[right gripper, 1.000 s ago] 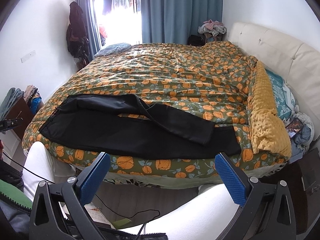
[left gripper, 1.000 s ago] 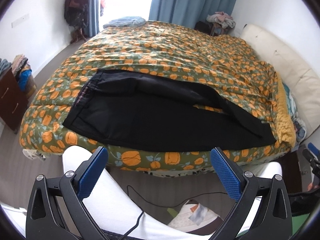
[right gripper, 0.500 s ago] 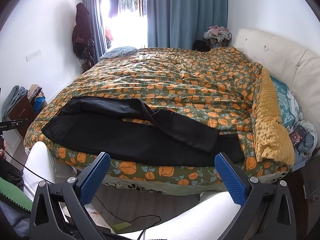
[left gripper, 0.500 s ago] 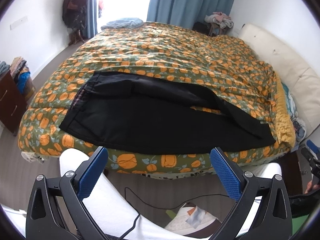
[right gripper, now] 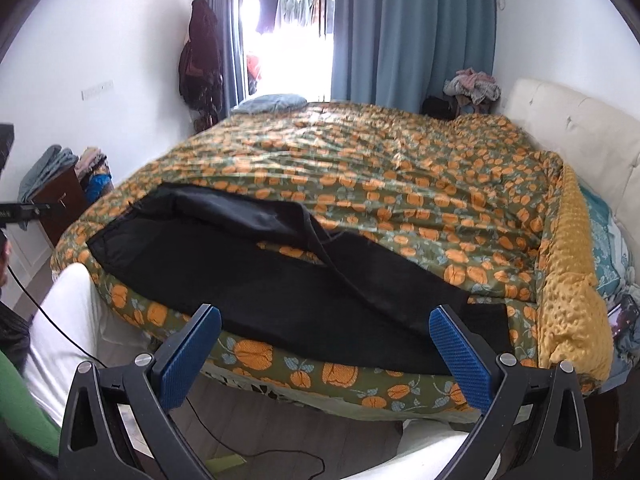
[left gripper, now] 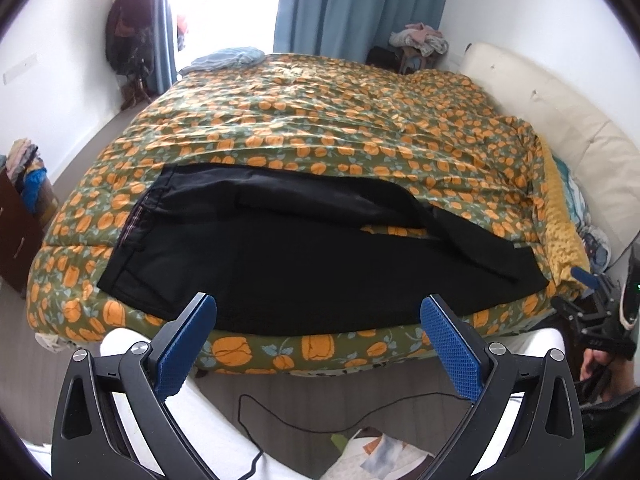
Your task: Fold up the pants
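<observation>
Both grippers now sit closer to the bed [left gripper: 360, 128], which looms larger. Black pants [left gripper: 304, 256] lie along its near edge. I keep left gripper [left gripper: 318, 322] and right gripper [right gripper: 325, 334] jaws wide apart, empty.

A bedroom with white walls [right gripper: 120, 32]. A wide bed [right gripper: 380, 168] under an orange-and-green patterned cover fills most of it, its cream padded headboard [right gripper: 572, 136] on the right. Blue curtains [right gripper: 412, 28] flank a bright glass door [right gripper: 288, 28], overexposed by daylight. Dark coats [right gripper: 202, 60] hang in the corner. A dark wooden cabinet [left gripper: 18, 236], perhaps a dresser, stands on the grey floor [left gripper: 92, 140].
</observation>
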### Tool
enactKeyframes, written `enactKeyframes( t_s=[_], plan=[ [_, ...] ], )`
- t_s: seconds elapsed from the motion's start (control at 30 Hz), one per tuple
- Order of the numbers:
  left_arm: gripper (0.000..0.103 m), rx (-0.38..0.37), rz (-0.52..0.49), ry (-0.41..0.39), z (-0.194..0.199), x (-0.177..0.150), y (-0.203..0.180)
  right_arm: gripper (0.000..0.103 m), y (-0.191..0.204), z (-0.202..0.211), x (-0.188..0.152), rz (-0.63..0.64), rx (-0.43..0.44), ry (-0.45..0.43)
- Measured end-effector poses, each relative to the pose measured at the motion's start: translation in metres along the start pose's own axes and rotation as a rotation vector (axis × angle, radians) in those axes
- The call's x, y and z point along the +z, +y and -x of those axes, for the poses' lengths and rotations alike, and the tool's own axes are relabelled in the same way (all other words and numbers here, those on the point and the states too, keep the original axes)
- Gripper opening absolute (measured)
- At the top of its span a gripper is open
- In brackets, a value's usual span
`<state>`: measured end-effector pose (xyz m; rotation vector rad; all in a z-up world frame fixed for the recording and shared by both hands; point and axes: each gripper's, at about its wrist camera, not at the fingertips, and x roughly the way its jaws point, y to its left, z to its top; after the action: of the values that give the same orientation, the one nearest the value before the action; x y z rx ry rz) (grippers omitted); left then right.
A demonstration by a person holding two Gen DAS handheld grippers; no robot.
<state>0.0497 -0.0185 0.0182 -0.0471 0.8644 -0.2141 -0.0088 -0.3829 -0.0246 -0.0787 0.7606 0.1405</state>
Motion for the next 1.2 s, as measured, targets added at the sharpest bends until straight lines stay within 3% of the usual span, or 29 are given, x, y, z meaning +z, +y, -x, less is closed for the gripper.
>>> enactKeyframes(
  t_s=[0.03, 0.1, 0.17, 0.27, 0.43, 0.63, 0.67, 0.7, 0.73, 0.83, 0.9, 0.97, 1.0, 1.03, 1.07, 1.13, 1.2],
  plan=[
    [0.102, 0.003, 0.002, 0.001, 0.0, 0.0, 0.001, 0.103, -0.005, -0.014, -0.004, 0.013, 0.005, 0.011],
    [0.102, 0.008, 0.015, 0.009, -0.002, -0.001, 0.003, 0.092, -0.016, -0.036, -0.009, 0.051, 0.002, 0.034],
    [0.102, 0.008, 0.031, 0.023, -0.006, -0.002, 0.005, 0.074, -0.029, -0.065, -0.013, 0.126, -0.022, 0.082],
    [0.102, 0.014, 0.045, 0.041, -0.012, -0.002, 0.006, 0.058, -0.055, -0.102, -0.021, 0.178, -0.034, 0.147],
    [0.102, 0.03, 0.044, 0.08, -0.027, -0.002, 0.003, 0.048, -0.083, -0.158, -0.033, 0.264, -0.08, 0.258],
    [0.102, 0.054, 0.024, 0.15, -0.054, -0.001, -0.004, 0.046, -0.091, -0.205, -0.041, 0.368, -0.125, 0.322],
    [0.102, 0.059, 0.022, 0.165, -0.06, -0.001, -0.004, 0.024, -0.096, -0.211, -0.04, 0.361, -0.108, 0.337],
    [0.102, 0.063, 0.021, 0.177, -0.064, -0.001, -0.005, 0.008, -0.101, -0.213, -0.033, 0.338, -0.088, 0.349],
    [0.102, 0.065, 0.021, 0.187, -0.068, 0.0, -0.005, 0.005, -0.108, -0.213, -0.021, 0.312, -0.088, 0.342],
    [0.102, 0.059, 0.019, 0.213, -0.082, 0.003, -0.008, 0.005, -0.148, -0.208, 0.049, 0.234, -0.105, 0.272],
    [0.102, 0.045, 0.006, 0.217, -0.089, 0.007, -0.015, 0.005, -0.201, -0.207, 0.122, 0.142, -0.157, 0.191],
    [0.102, 0.036, -0.017, 0.207, -0.093, 0.013, -0.024, 0.009, -0.257, -0.221, 0.175, -0.01, -0.137, 0.221],
    [0.102, 0.033, -0.029, 0.195, -0.093, 0.014, -0.028, 0.016, -0.28, -0.226, 0.193, -0.071, -0.152, 0.221],
    [0.102, 0.034, -0.043, 0.182, -0.092, 0.015, -0.031, 0.038, -0.3, -0.227, 0.206, -0.094, -0.223, 0.19],
    [0.102, 0.039, -0.059, 0.171, -0.091, 0.016, -0.034, 0.048, -0.31, -0.225, 0.211, -0.079, -0.284, 0.157],
    [0.102, 0.06, -0.087, 0.163, -0.093, 0.012, -0.037, 0.052, -0.325, -0.224, 0.203, -0.08, -0.32, 0.135],
    [0.102, 0.062, -0.09, 0.195, -0.103, 0.009, -0.036, 0.051, -0.337, -0.228, 0.181, -0.155, -0.274, 0.161]
  ],
)
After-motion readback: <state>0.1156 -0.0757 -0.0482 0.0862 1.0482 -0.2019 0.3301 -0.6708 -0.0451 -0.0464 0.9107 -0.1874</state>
